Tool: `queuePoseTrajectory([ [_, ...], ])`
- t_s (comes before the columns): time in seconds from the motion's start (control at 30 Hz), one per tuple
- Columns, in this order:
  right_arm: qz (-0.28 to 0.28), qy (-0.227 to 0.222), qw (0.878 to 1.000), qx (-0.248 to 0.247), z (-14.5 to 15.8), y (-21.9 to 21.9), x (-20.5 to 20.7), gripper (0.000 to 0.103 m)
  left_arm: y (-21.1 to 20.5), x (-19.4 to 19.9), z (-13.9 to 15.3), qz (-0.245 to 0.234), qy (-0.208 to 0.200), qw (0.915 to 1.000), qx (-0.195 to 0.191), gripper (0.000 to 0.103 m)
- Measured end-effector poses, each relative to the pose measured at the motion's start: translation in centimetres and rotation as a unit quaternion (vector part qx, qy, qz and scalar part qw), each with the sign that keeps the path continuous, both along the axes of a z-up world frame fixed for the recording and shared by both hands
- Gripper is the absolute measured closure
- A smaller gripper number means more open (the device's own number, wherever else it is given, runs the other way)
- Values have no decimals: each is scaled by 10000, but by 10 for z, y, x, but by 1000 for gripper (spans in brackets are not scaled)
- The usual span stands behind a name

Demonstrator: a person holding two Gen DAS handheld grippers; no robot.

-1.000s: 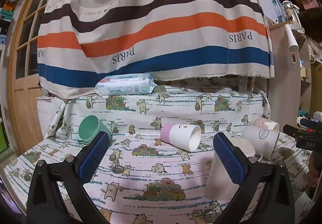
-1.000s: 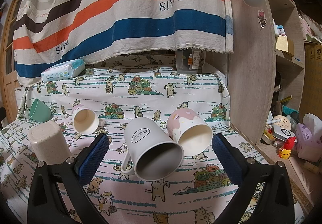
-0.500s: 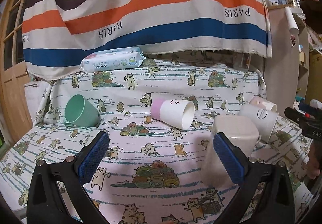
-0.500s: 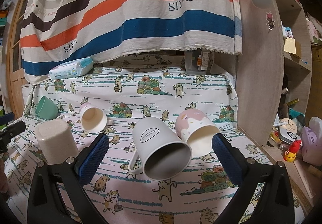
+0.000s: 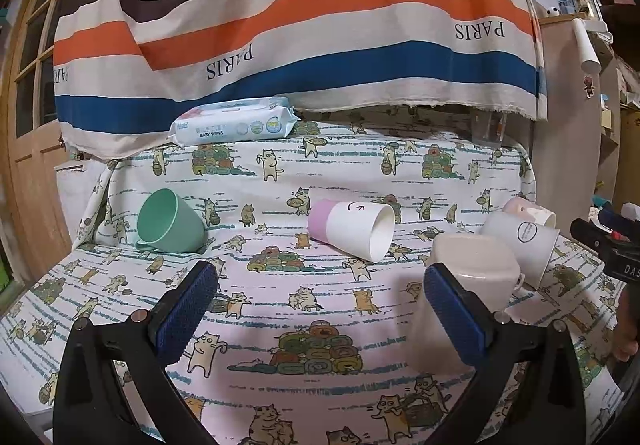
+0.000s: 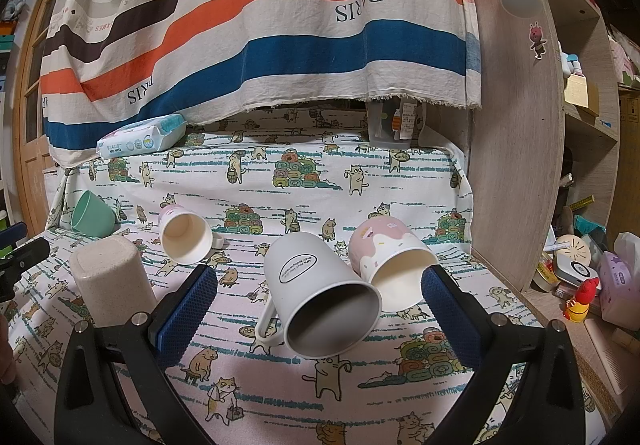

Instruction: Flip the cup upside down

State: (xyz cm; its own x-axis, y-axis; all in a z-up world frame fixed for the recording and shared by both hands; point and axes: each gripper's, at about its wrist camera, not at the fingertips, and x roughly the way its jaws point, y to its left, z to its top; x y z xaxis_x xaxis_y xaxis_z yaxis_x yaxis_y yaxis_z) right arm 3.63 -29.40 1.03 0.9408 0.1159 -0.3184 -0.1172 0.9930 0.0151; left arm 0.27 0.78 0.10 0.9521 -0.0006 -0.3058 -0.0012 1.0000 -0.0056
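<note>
- Cat-print cloth [image 6: 304,385] covering the whole work surface, with a striped "PARIS" drape [image 6: 280,25] hanging behind it and wooden shelving [image 6: 516,173] standing along the right side.
- Two grippers, both spread wide and clamping nothing: left gripper [image 5: 320,309] hovering over bare cloth, right gripper [image 6: 320,305] hovering with the grey mug's mouth between its blue pads.
- Blue pads [image 5: 184,313] touching no cup in either view, though in the left view the right-hand pad overlaps the beige cup; whether touching, impossible to say.
- Five cups counted in all.
- Nearest to the left gripper: one beige cup [image 6: 110,285], already standing upside down, flat base up.
- Nearest to the right gripper: one grey mug [image 6: 320,301] lying on its side, handle resting on the cloth, mouth facing the camera.
- Just beside it and touching: one pink-and-white cup [image 6: 392,261], also on its side, mouth forward.
- Farther back, mid-surface: one white cup with a pink base [image 5: 352,229], lying tipped over, apart from the rest.
- Far left: one green cup [image 5: 170,223] tilted on its side near the cloth's edge.
- At the very back, under the drape: one pack of baby wipes [image 5: 234,125].
</note>
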Motion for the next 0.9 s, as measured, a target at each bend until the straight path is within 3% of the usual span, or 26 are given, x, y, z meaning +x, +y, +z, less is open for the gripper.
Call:
queuePoseTrajectory([
  [0.9,4,2,10000,1,0,-1,1,0,2,-1,-1,-12,8,10000,7,0],
])
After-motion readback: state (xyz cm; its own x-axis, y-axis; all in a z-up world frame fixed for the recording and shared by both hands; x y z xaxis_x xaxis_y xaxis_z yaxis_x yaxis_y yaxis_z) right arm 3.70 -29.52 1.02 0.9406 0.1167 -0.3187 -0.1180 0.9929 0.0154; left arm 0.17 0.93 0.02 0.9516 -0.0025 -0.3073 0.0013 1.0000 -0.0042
